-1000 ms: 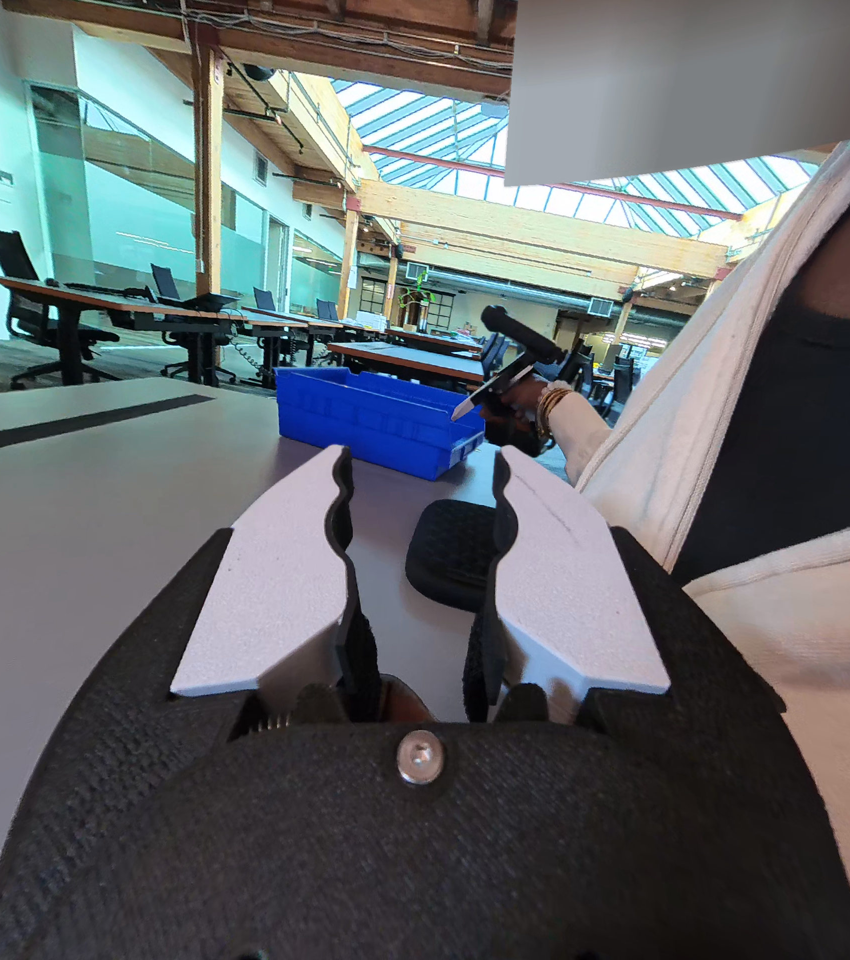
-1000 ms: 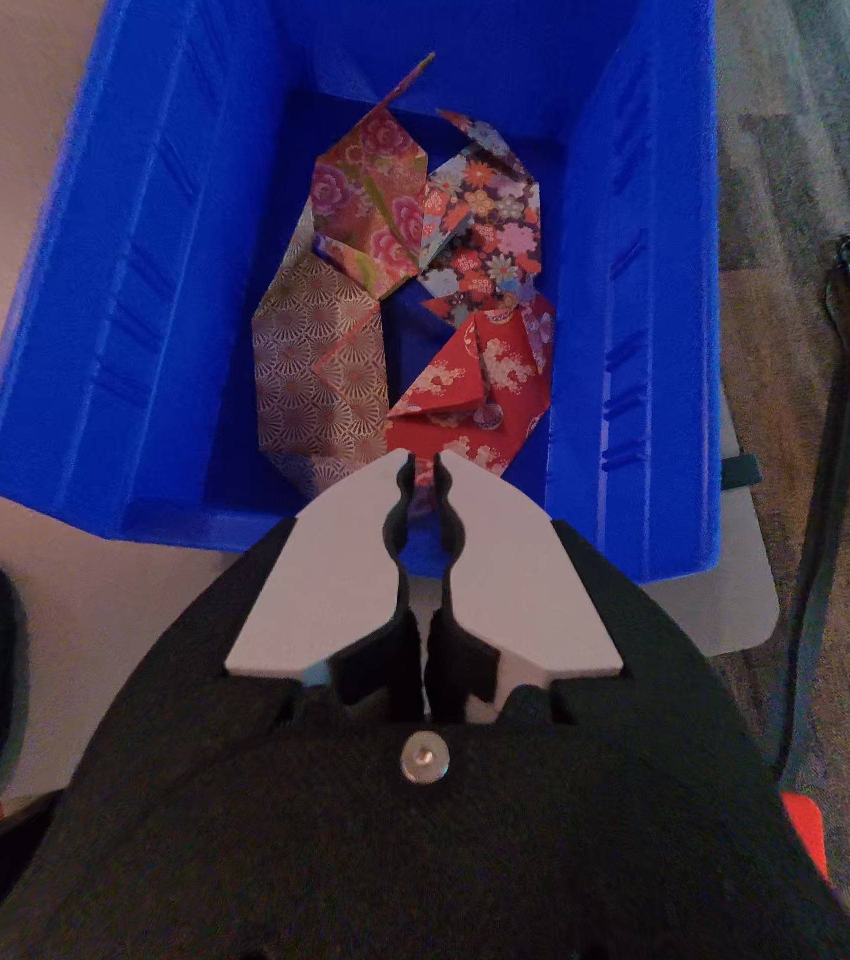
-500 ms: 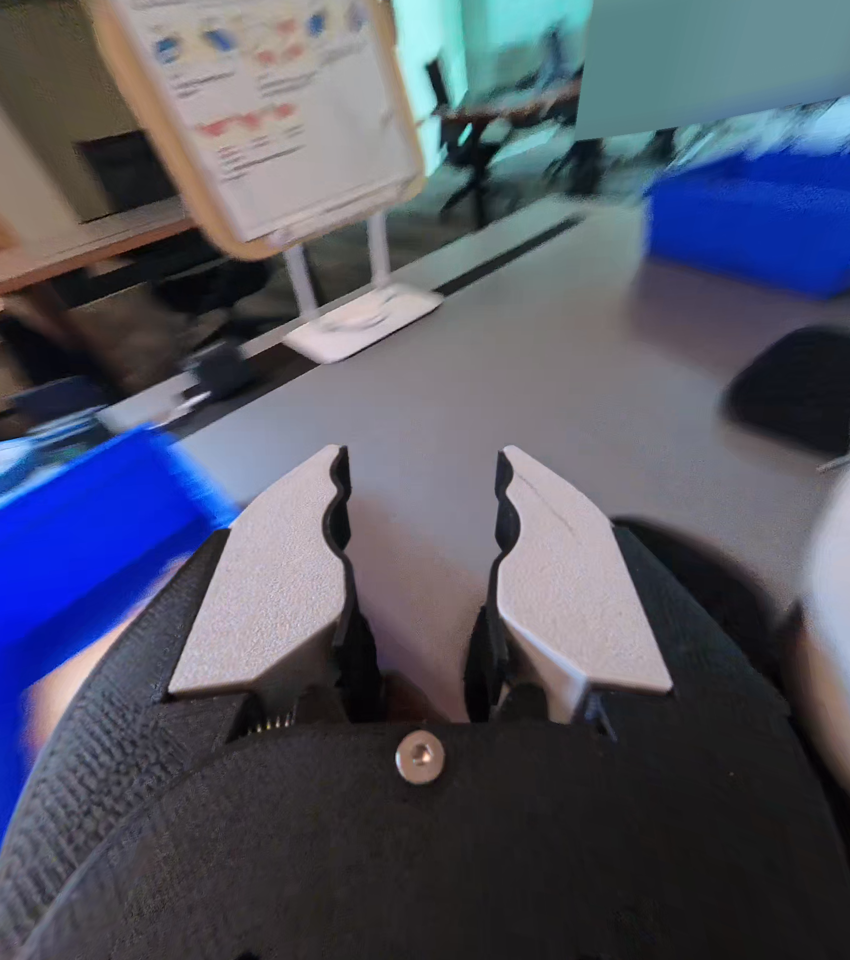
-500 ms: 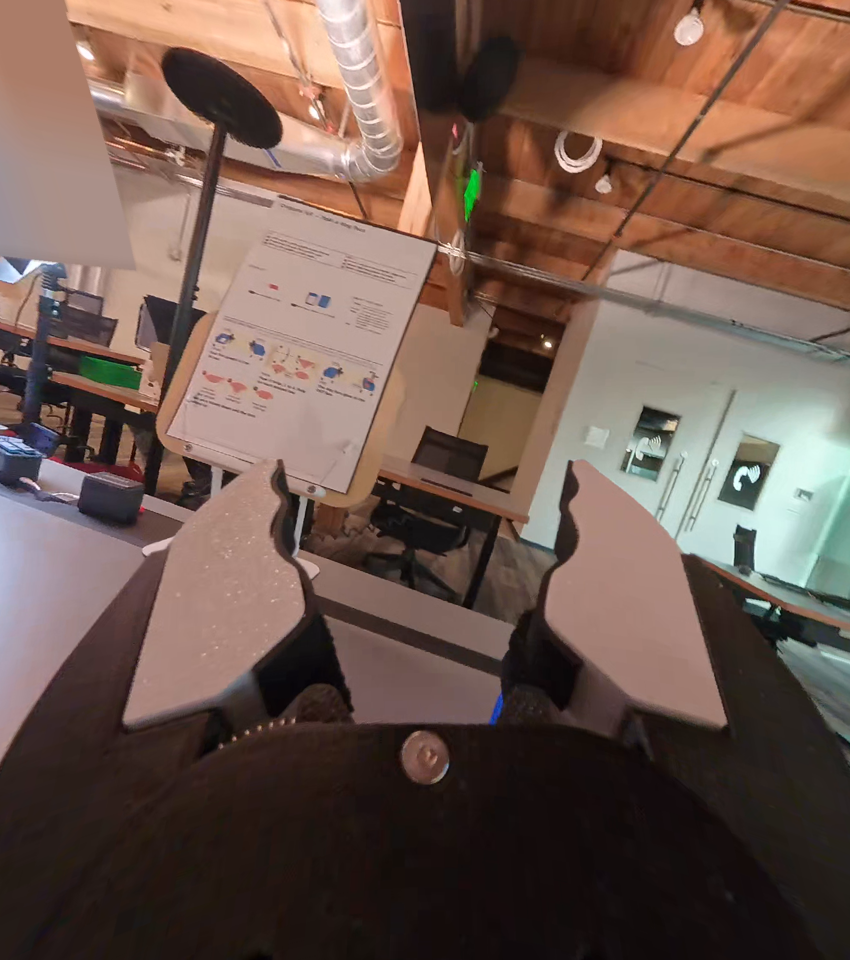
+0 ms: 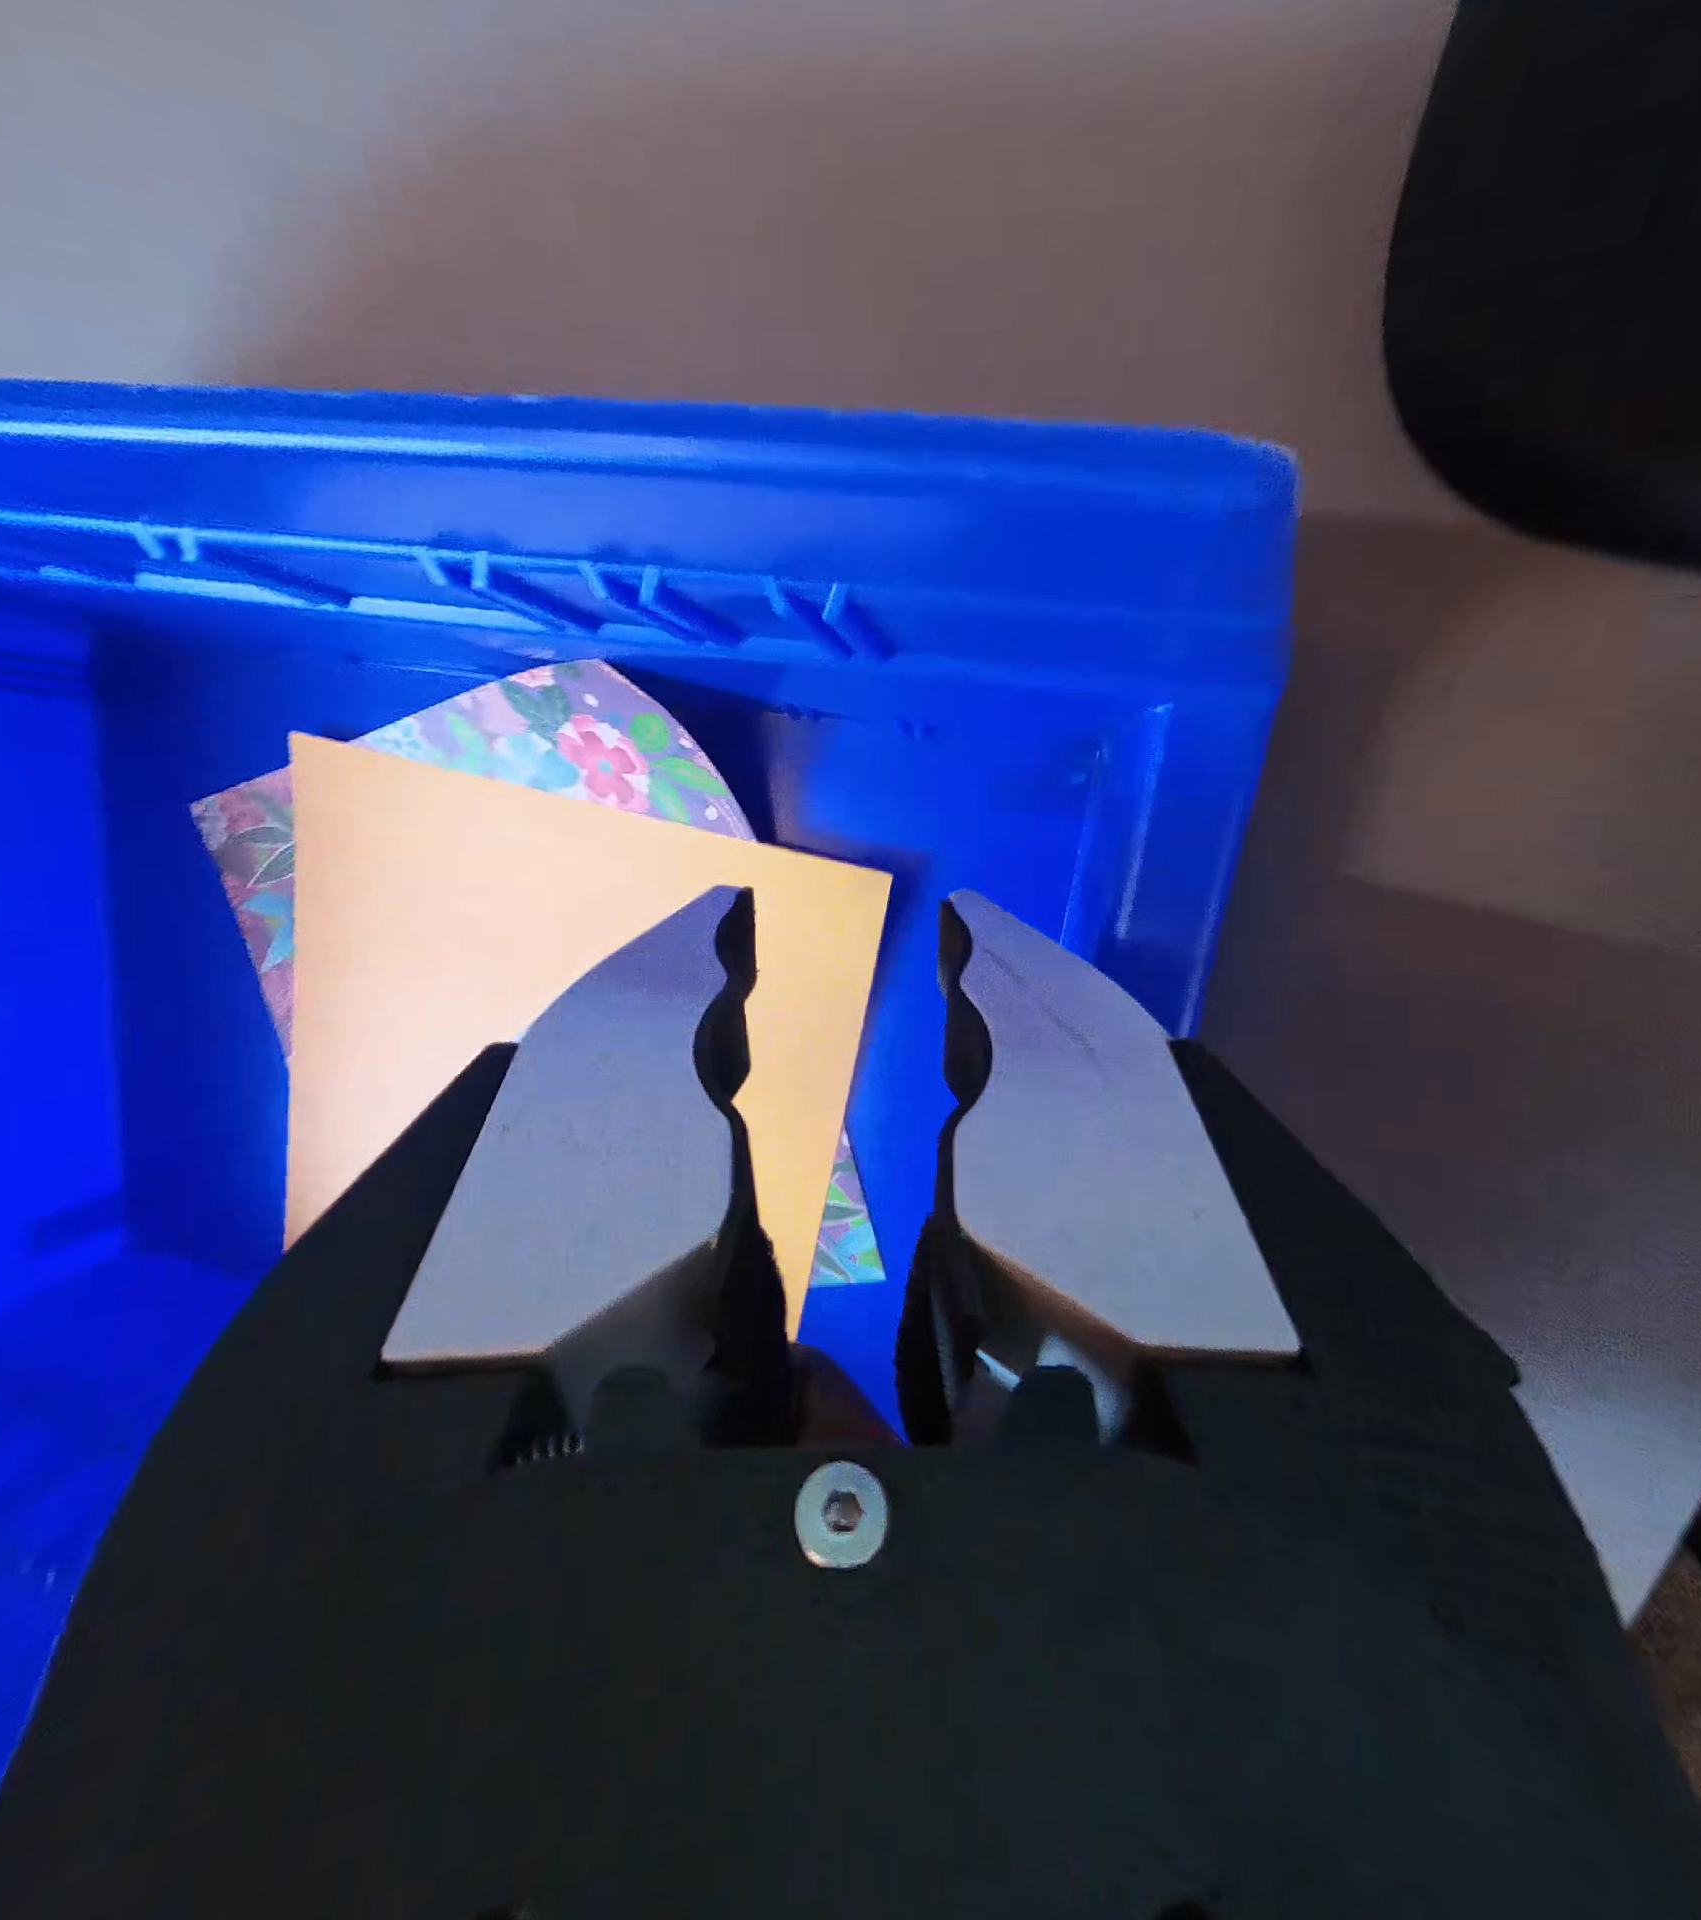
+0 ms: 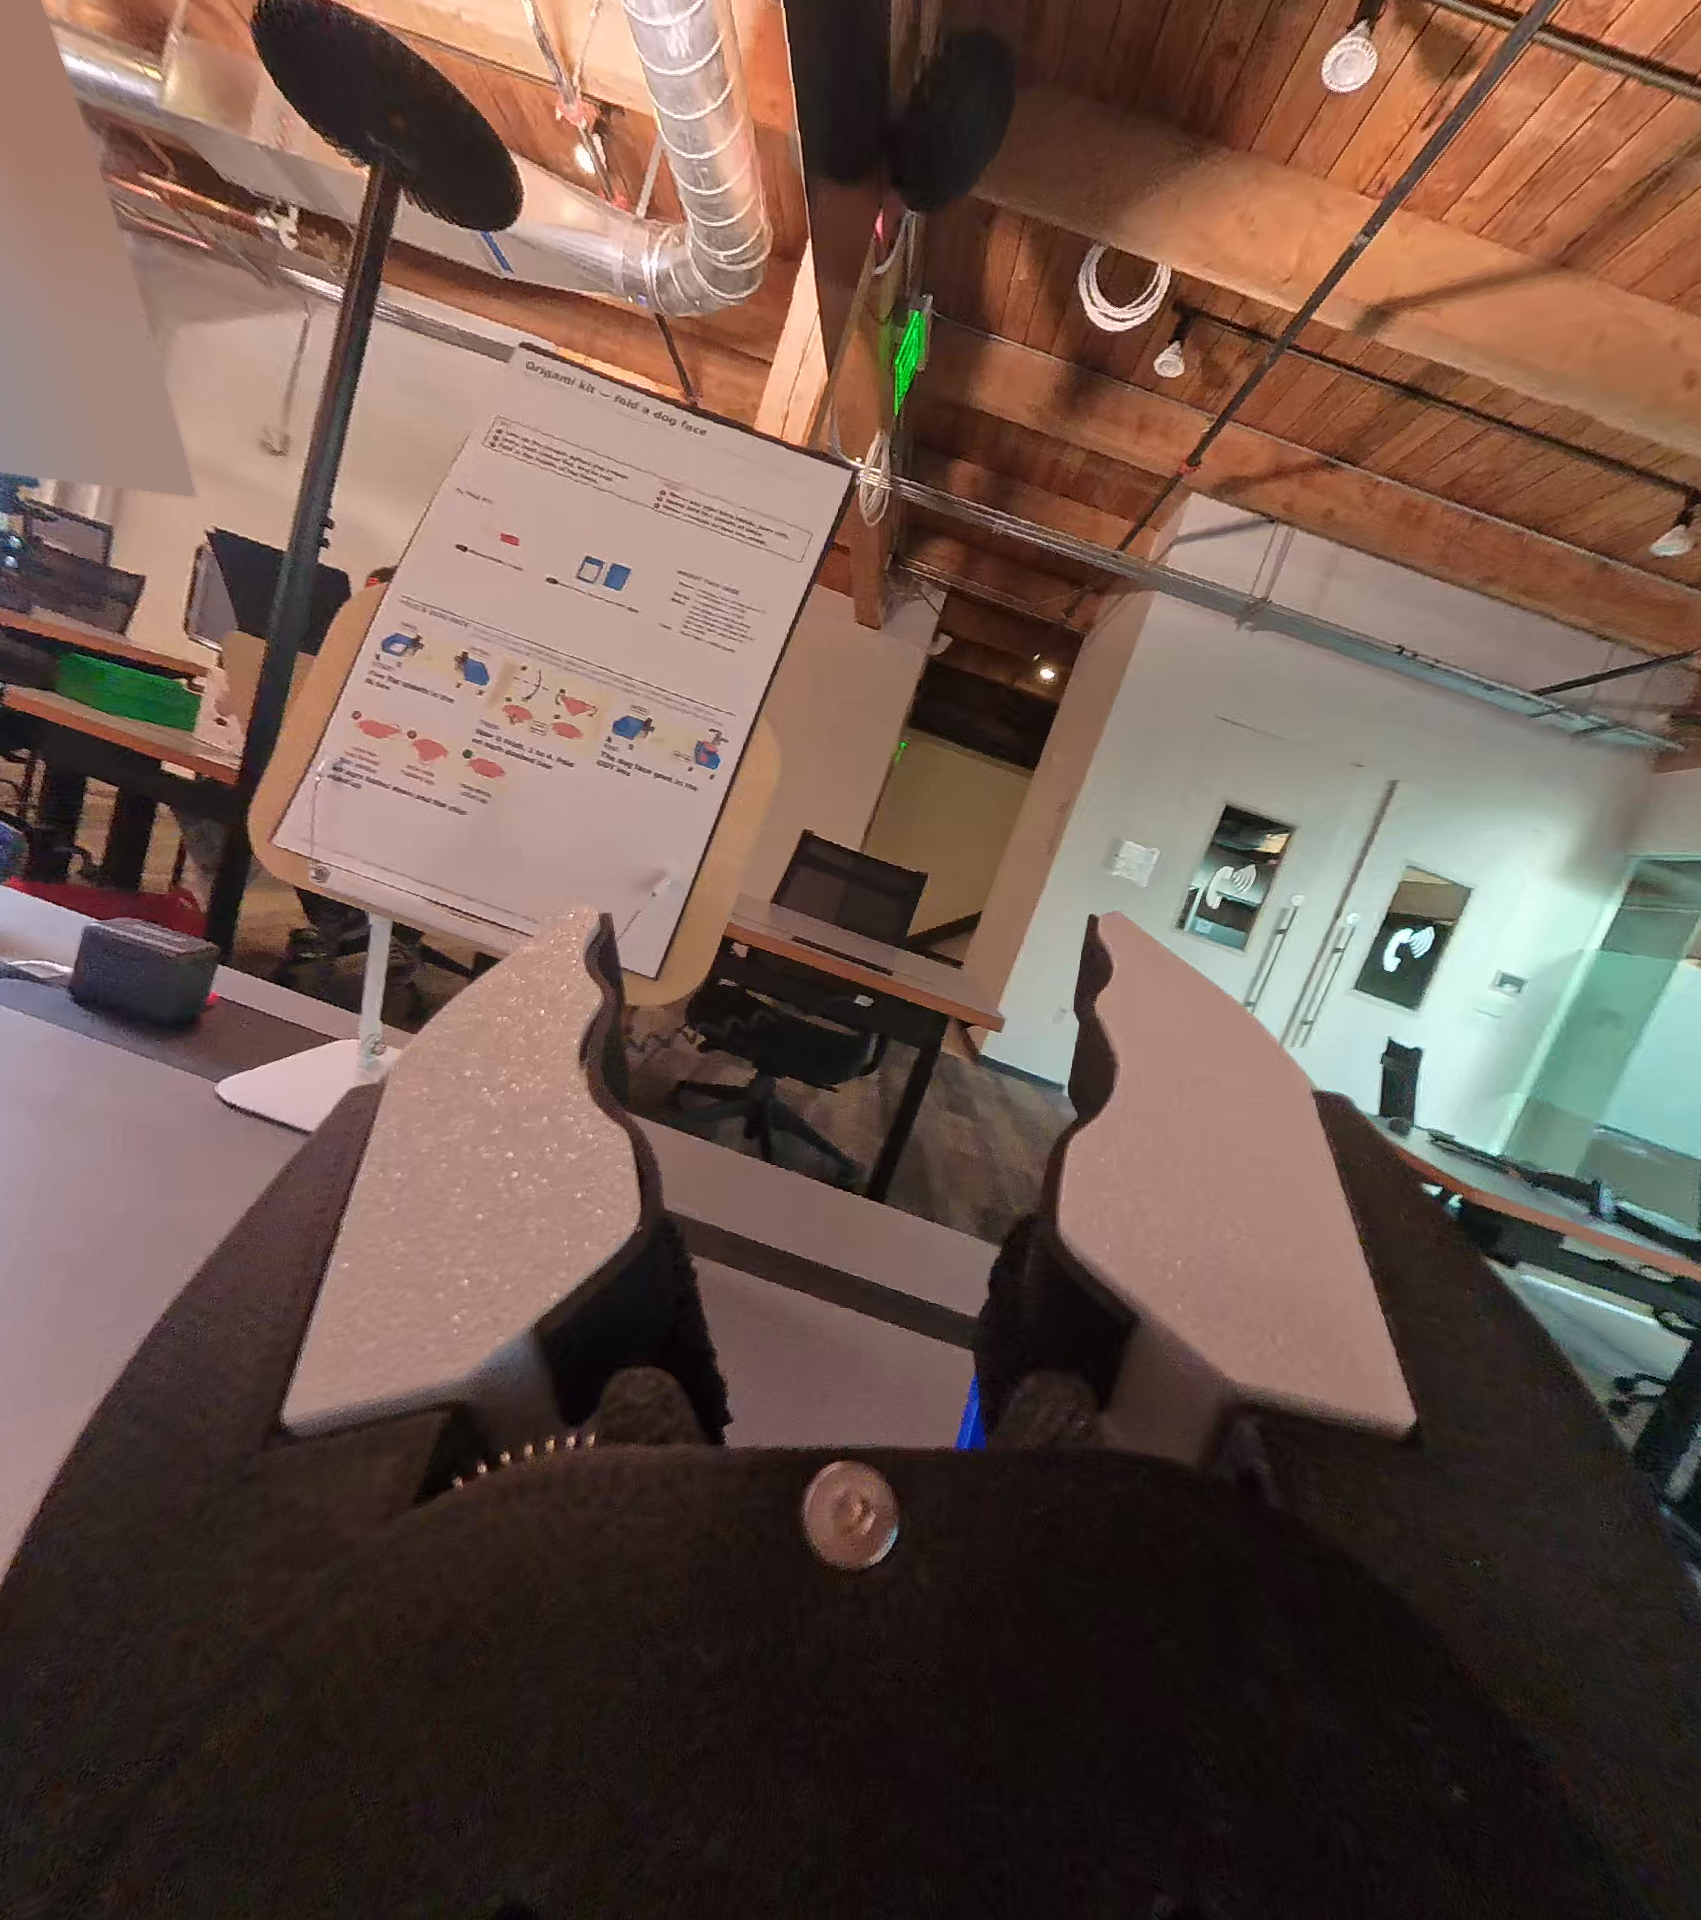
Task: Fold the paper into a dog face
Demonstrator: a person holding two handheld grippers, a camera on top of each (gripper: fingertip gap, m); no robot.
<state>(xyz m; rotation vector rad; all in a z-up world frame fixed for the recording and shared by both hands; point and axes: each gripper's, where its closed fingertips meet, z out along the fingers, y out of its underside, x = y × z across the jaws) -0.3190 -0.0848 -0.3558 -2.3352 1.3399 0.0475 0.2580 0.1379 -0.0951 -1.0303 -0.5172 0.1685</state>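
Note:
In the left wrist view a blue bin (image 5: 617, 499) holds a stack of flat paper sheets. The top sheet is plain orange (image 5: 513, 935), with a floral patterned sheet (image 5: 565, 738) under it. My left gripper (image 5: 846, 914) is open and empty, pointing down into the bin, its fingertips over the orange sheet's right edge. My right gripper (image 6: 846, 935) is open and empty, held above the grey table (image 6: 46, 1164) and pointing out across the room. No paper shows in the right wrist view.
A sheet of printed instructions on a white stand (image 6: 565, 665) rests on the table's far edge. A black pole with a round disc (image 6: 378, 114) rises behind it. A small dark box (image 6: 139, 971) sits at left. A black pad (image 5: 1604, 260) lies right of the bin.
My left gripper swung from facing the person and right bin, across the table, down over the left bin of flat sheets. My right gripper left the bin of folded papers, rose and opened.

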